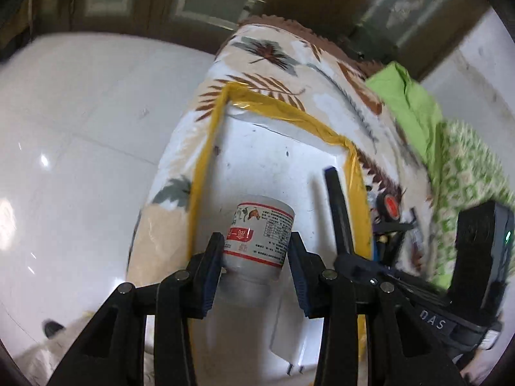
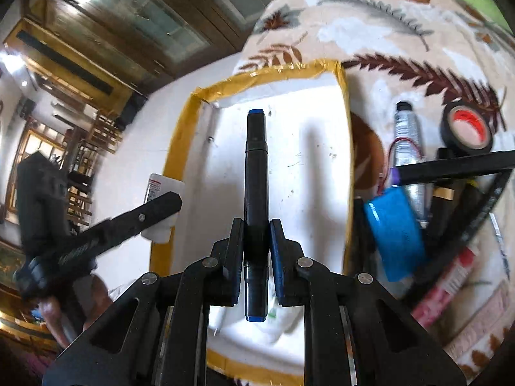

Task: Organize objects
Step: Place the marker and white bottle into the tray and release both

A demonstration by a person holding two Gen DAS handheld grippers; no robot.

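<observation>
My left gripper (image 1: 257, 244) is shut on a white bottle (image 1: 257, 234) with a red-bordered label, held over the white foam box (image 1: 273, 157) edged in yellow tape. My right gripper (image 2: 256, 228) is shut on a black marker (image 2: 256, 167) with blue ends, pointing over the same foam box (image 2: 309, 148). In the left wrist view that marker (image 1: 336, 202) stands just right of the bottle. In the right wrist view the bottle (image 2: 161, 186) shows at the box's left rim, behind the left gripper's finger.
The box lies on a leaf-patterned cloth (image 2: 370, 25). Right of it sit a black tape roll (image 2: 466, 128), a silver tube (image 2: 407, 135), a blue battery pack (image 2: 394, 231) and a black frame (image 2: 457, 164). A white plug (image 1: 289, 347) lies inside the box. White tiled floor (image 1: 80, 128) lies left; green bedding (image 1: 418, 106) right.
</observation>
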